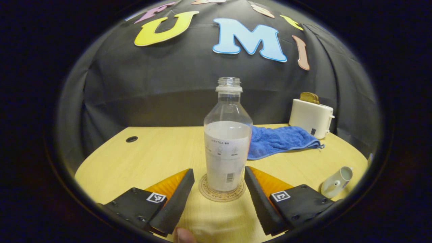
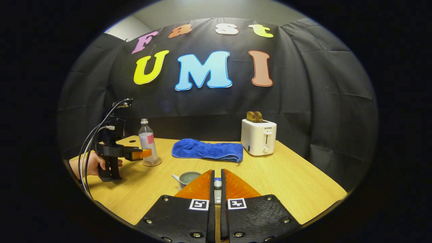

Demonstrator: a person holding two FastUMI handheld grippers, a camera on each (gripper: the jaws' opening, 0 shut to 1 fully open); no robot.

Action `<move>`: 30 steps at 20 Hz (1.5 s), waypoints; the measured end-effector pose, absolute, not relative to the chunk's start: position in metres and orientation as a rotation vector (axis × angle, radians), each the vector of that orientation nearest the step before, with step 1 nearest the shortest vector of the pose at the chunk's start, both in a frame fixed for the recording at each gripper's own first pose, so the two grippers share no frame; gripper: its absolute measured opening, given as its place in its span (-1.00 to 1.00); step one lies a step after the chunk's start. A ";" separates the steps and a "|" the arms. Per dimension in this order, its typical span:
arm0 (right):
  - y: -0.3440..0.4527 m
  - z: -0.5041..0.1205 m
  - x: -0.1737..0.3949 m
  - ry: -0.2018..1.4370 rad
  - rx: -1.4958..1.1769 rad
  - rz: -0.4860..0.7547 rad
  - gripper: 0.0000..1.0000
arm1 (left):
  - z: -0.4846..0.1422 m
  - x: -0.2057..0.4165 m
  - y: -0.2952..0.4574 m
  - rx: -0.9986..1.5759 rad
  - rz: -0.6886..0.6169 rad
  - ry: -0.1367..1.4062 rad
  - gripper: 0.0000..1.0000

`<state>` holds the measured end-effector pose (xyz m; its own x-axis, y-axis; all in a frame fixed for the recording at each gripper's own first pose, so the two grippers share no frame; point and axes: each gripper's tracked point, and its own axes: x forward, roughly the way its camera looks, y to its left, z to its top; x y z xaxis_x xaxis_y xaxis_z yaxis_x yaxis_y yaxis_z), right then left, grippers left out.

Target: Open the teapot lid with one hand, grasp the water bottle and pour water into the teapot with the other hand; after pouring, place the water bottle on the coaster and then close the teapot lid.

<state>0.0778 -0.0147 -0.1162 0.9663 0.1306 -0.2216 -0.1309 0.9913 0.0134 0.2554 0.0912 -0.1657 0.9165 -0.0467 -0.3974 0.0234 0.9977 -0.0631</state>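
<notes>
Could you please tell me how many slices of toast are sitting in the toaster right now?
2: both stand upright side by side in the slots of the white toaster, the toast sticking out of its top, behind the blue towel. Any others inside would be hidden.

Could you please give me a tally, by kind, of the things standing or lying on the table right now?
Bottle: 1
Coaster: 1
Teapot: 1
Towel: 1
Toaster: 1
Total: 5
</notes>
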 end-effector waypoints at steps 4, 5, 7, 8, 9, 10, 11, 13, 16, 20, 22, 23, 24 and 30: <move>0.001 -0.108 0.084 0.203 0.006 0.170 -0.88 | -0.154 0.213 0.091 -0.078 -0.038 0.419 1.00; 0.005 -0.105 0.088 0.193 0.009 0.181 -0.88 | -0.148 0.201 0.094 -0.082 -0.028 0.407 1.00; 0.016 -0.103 0.095 0.183 0.016 0.208 -0.88 | -0.136 0.178 0.099 -0.107 -0.008 0.385 1.00; 0.020 -0.101 0.098 0.181 0.015 0.221 -0.88 | -0.130 0.167 0.104 -0.116 0.009 0.377 1.00; 0.024 -0.100 0.103 0.177 0.010 0.232 -0.88 | -0.122 0.157 0.109 -0.122 0.027 0.368 1.00; 0.028 -0.099 0.107 0.171 0.004 0.244 -0.88 | -0.118 0.148 0.116 -0.125 0.044 0.356 1.00; 0.031 -0.099 0.112 0.167 0.000 0.252 -0.88 | -0.112 0.140 0.120 -0.125 0.057 0.345 1.00; 0.037 -0.100 0.122 0.161 -0.008 0.266 -0.88 | -0.101 0.121 0.128 -0.123 0.085 0.324 1.00; 0.045 -0.112 0.136 0.174 -0.009 0.286 -0.88 | -0.090 0.102 0.137 -0.118 0.112 0.297 1.00; 0.053 -0.125 0.147 0.188 0.004 0.302 -0.88 | -0.077 0.082 0.147 -0.083 0.141 0.282 1.00; 0.055 -0.133 0.150 0.197 -0.001 0.307 -0.88 | -0.072 0.076 0.150 -0.074 0.148 0.275 1.00; 0.057 -0.137 0.151 0.203 0.000 0.310 -0.88 | -0.069 0.073 0.150 -0.077 0.149 0.270 1.00; 0.057 -0.139 0.151 0.201 0.002 0.313 -0.88 | -0.070 0.072 0.148 -0.080 0.148 0.266 1.00; 0.059 -0.154 0.154 0.214 0.010 0.314 -0.88 | -0.055 0.060 0.149 -0.076 0.154 0.238 1.00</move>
